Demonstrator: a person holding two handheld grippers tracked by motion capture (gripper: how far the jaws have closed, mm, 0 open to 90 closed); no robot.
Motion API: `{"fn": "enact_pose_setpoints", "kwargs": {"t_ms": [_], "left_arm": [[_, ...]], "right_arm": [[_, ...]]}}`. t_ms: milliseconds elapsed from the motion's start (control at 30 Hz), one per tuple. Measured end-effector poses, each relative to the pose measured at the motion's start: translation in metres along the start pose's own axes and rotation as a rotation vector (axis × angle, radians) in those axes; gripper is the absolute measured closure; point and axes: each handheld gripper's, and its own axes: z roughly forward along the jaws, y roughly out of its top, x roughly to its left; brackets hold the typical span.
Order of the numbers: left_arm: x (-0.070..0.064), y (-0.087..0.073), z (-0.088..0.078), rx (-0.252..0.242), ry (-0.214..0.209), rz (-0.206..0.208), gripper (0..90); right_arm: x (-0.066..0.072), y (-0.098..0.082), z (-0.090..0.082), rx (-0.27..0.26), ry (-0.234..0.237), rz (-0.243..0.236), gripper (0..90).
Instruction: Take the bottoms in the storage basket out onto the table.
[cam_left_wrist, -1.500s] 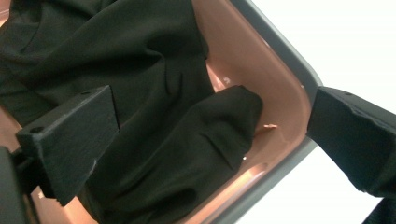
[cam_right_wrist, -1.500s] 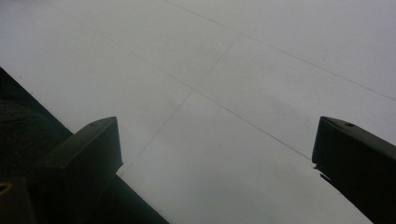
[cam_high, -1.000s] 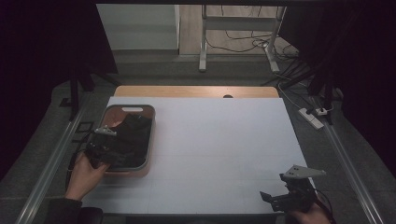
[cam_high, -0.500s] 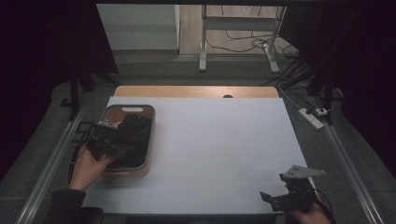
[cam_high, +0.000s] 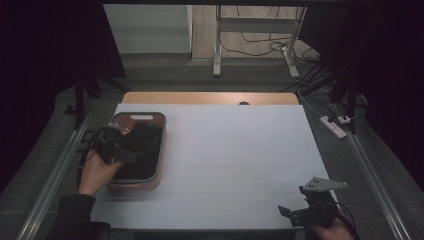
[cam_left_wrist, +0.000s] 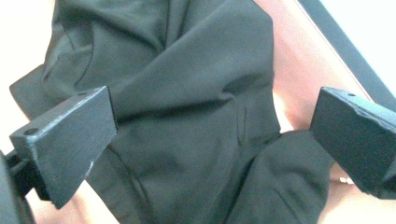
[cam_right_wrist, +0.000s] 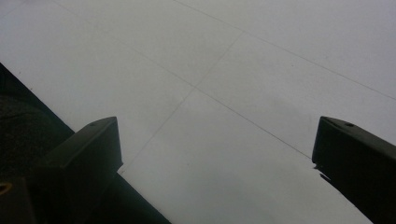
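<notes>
On the left side of the white table we see a shallow tan tub with rounded corners and a slot handle at its far end, and inside it lies a heap of dark cloth that covers most of its floor. Our left gripper hangs over the tub's left rim, held by our left hand, and it points down into the tub. From the left gripper view, the left gripper has its two black jaws spread wide, one on each side of the dark cloth, with nothing pinched between them; the cloth is crumpled into thick folds, and the pinkish floor of the tub shows beside it at the upper right and along the bottom. Whether the jaw tips touch the fabric we cannot tell, since the view is too close. Near the front right corner of the table our right gripper sits low, well apart from the tub. In the right gripper view its jaws also stand wide apart and empty, with the bare white table and its faint seam lines below them.
</notes>
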Motion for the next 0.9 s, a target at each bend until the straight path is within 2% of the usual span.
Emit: {"fn": "enact_pose_setpoints", "kwargs": {"t_ms": [133,267,333,667,900], "left_arm": [[0.001,0.009,0.008,0.016,0.02,0.023,0.4],[0.004,0.013,0.015,0.023,0.013,0.012,0.0],[0.008,0.016,0.022,0.032,0.025,0.02,0.0],[0.015,0.018,0.041,0.081,0.042,0.032,0.0],[0.021,0.016,0.056,0.146,0.043,0.018,0.0]], "right_arm": [[0.0,0.0,0.0,0.001,0.0,-0.001,1.5],[0.0,0.0,0.0,0.001,0.001,-0.002,1.5],[0.0,0.0,0.0,-0.001,0.0,0.0,1.5],[0.0,0.0,0.0,0.0,0.001,0.0,1.5],[0.0,0.0,0.0,0.0,0.004,-0.002,1.5]]}}
